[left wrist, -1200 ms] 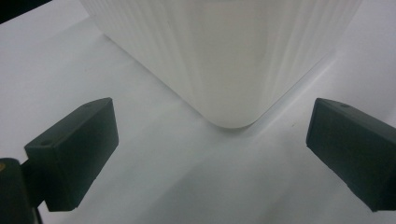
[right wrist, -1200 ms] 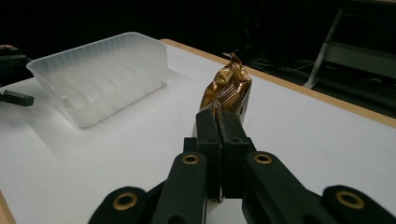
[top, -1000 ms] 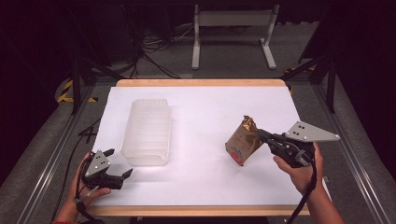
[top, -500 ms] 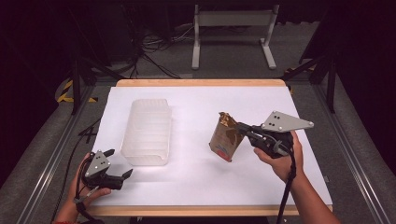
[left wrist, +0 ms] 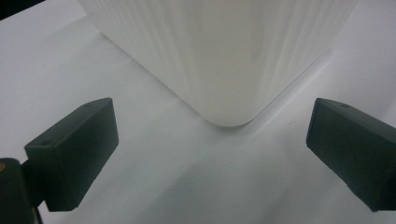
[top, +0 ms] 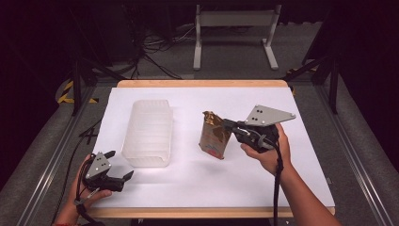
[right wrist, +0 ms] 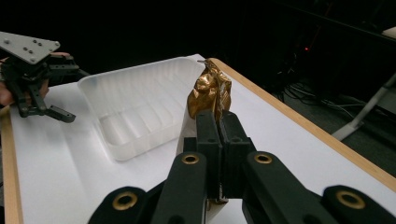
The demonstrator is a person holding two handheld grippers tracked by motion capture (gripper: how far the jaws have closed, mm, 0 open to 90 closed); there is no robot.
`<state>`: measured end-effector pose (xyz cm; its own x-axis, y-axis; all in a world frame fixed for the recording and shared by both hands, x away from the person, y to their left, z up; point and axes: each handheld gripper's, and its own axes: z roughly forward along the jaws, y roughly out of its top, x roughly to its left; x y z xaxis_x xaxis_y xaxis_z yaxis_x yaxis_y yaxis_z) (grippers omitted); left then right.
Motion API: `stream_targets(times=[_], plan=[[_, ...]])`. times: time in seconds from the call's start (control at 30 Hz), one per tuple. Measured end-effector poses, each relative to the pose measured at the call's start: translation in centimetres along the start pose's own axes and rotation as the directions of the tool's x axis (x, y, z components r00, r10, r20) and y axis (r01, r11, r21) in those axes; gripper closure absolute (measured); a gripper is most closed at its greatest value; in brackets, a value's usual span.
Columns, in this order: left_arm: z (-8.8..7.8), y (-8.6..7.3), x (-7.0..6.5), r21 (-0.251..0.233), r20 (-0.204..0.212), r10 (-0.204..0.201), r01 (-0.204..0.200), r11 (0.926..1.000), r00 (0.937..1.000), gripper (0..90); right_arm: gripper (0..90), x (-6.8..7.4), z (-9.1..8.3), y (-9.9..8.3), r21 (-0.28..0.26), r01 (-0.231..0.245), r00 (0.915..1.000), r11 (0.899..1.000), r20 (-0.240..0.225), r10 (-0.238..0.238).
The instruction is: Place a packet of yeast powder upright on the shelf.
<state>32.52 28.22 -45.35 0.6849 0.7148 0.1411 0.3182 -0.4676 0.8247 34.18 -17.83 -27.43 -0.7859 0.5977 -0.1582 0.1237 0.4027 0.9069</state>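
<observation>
Gold snack bag hangs clear of the white worktop, pinched near its top by the closed fingers of the right gripper, right of the clear plastic tray. It looks picked up but not yet placed; the likely remainder is setting it into the tray. The left gripper, fingers spread and empty, rests at the tray's near corner.

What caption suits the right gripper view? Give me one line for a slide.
Right gripper clamps a gold foil bag above the white table, with a translucent plastic bin beyond.
</observation>
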Motion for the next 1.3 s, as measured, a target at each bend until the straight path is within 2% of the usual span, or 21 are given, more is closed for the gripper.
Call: stream_targets(times=[0.4, 0.83, 1.13, 1.3], plan=[[-0.1, -0.1, 0.0, -0.003, -0.002, -0.002, 0.002, 1.0000, 1.0000, 3.2, 88.3, 0.8, 2.4, 2.9, -0.020, 0.062, 0.9962, 0.998, -0.060, -0.063], [-0.4, -0.2, 0.0, -0.015, -0.002, -0.006, 0.006, 0.9999, 1.0000, 3.2, 88.2, 2.1, 6.6, 5.9, -0.039, 0.127, 0.9793, 0.991, -0.154, -0.132], [-0.5, -0.2, 0.0, -0.020, 0.000, -0.006, 0.006, 0.9998, 1.0000, 3.2, 88.2, 2.7, 9.3, 7.3, -0.049, 0.157, 0.9694, 0.986, -0.183, -0.163], [-0.6, -0.2, 0.1, -0.021, 0.000, -0.006, 0.006, 0.9998, 1.0000, 3.2, 88.2, 2.9, 11.0, 7.9, -0.061, 0.157, 0.9640, 0.986, -0.207, -0.167]])
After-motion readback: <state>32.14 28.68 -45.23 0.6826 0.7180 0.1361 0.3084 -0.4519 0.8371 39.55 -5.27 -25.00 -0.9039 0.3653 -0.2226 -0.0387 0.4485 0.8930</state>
